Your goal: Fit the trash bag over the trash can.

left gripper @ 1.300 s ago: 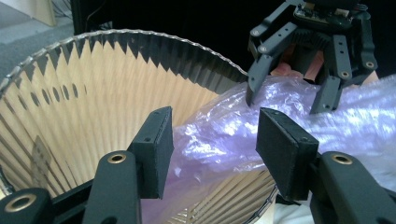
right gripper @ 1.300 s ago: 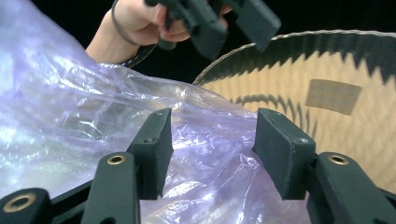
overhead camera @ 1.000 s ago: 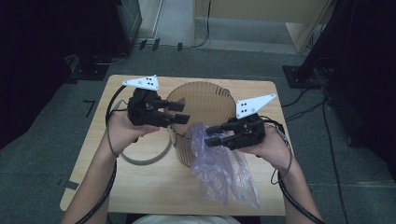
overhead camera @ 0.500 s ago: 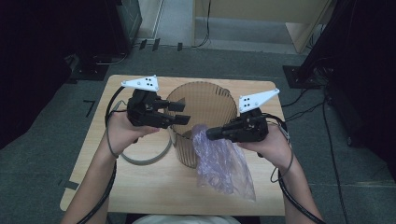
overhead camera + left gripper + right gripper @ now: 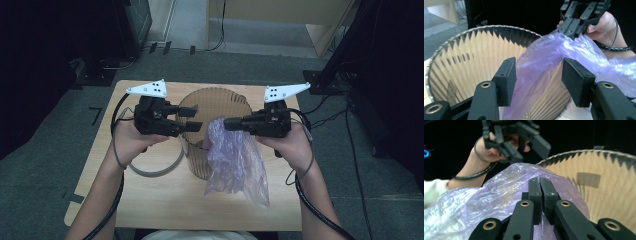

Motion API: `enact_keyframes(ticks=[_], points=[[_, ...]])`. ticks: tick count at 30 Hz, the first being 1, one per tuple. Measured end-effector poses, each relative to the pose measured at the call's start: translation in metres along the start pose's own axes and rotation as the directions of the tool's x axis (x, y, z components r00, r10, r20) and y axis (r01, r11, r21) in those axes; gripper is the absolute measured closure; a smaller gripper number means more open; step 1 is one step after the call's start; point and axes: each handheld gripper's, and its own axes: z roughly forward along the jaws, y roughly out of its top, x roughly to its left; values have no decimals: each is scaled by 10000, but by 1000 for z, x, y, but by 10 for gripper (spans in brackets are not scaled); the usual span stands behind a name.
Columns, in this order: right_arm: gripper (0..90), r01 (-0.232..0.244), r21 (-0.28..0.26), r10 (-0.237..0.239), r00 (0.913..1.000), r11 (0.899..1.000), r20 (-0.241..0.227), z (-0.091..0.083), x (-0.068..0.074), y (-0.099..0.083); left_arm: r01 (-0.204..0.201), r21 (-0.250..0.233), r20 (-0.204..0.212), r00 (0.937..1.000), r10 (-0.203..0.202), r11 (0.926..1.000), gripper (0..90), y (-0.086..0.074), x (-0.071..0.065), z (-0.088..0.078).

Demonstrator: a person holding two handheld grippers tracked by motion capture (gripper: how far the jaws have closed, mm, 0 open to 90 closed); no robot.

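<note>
A tall brown ribbed bin (image 5: 220, 96) stands on the wooden table (image 5: 150, 210). A crinkled purple plastic bag (image 5: 235, 160) hangs over the bin's near right rim and down its outer side. My right gripper (image 5: 227, 122) is shut on the bag's top edge and holds it just above the rim. In the right gripper view the jaws (image 5: 539, 182) meet on the purple film (image 5: 486, 195). My left gripper (image 5: 192, 117) is open at the bin's left rim and points at the bag. In the left gripper view its pads (image 5: 506, 77) stand apart without pressing on the bag (image 5: 544, 57).
A grey ring (image 5: 155, 171) lies flat on the table left of the bin, under my left hand. Cables trail from both grippers toward the table's near edge. Dark equipment and a grey floor surround the table.
My right gripper has closed on the bag and risen, lifting the bag's top from beside the bin to its rim. The left gripper has stayed put.
</note>
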Motion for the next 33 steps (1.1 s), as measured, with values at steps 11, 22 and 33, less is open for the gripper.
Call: enact_keyframes(ticks=[11,22,33], points=[[884,-143,-190,156,9976,9997,668,14,-24,2,80,-16,-90,9999,-80,10000,451,-3,4,-1],[811,227,524,-310,9858,9984,1651,26,-31,-3,140,162,-116,9998,-139,9998,445,-7,5,0],[467,1137,354,-1187,9702,9929,2112,21,-25,0,178,245,-120,9998,-175,9995,419,-8,7,1]])
